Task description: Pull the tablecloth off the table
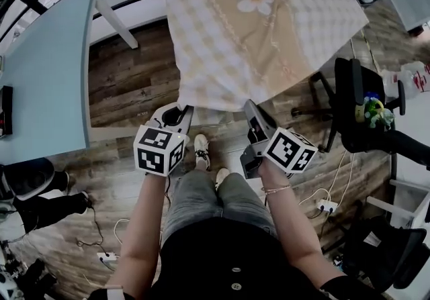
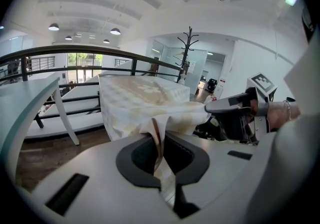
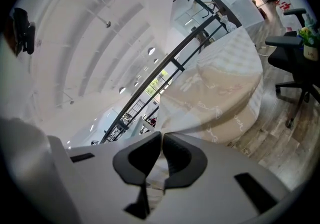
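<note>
At the far left of the head view stands a pale blue table (image 1: 47,70), bare on the part that shows. Next comes the left gripper (image 1: 176,112), clenched on the near left corner of the tablecloth (image 1: 269,30); in the left gripper view a bunched fold of the tablecloth (image 2: 140,102) runs down between the pads of the left gripper (image 2: 161,140), which pinch it tight. The cloth is cream check with a beige band and a white daisy (the band runs lengthwise). It lies over its table with its long axis pointing away from the person, toward the top of the head view, and its near hem is drawn off the table edge and stretched toward the person between the two tongs. The right gripper (image 1: 250,109) grasps the near right corner. In the right gripper view the right gripper (image 3: 162,149) has its pads closed on a thin pleat of the tablecloth (image 3: 225,92). Farther right a black office chair (image 1: 356,104) stands on the wooden floor (image 1: 127,84).
</note>
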The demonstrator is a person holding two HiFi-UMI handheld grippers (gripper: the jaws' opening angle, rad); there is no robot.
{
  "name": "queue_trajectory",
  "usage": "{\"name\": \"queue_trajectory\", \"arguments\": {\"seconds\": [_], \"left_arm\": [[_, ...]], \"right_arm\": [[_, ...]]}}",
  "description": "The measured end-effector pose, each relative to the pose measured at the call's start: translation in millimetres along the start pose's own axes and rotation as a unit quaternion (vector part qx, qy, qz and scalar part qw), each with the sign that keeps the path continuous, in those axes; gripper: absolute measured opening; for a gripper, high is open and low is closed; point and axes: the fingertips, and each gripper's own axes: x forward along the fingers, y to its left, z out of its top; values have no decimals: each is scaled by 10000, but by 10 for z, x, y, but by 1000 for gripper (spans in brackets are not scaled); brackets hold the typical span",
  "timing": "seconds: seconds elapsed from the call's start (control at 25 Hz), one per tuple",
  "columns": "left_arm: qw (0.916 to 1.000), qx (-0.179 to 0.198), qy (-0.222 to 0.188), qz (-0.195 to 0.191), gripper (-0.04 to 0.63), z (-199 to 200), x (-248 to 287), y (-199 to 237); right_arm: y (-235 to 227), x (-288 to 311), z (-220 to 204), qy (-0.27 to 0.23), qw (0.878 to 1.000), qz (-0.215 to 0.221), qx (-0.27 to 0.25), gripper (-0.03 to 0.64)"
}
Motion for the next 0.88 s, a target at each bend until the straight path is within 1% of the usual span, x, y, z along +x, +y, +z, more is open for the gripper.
{"name": "queue_trajectory", "arguments": {"seconds": [0.16,0.4,0.6,0.88], "left_arm": [[9998,-43,-183,112,21,42,-174,-213],[9990,15,-372,226,21,113,-397,-439],[9981,-46,-550,258,21,62,-587,-729],[9966,16,-766,303,21,-9,-795,-1027]], "right_arm": [[81,-234,23,-49,9998,175,-87,37],[196,-525,55,-143,9991,397,-101,37],[227,-848,6,-204,9981,572,-118,37],[188,-1182,-127,-233,9977,622,-119,37]]}}
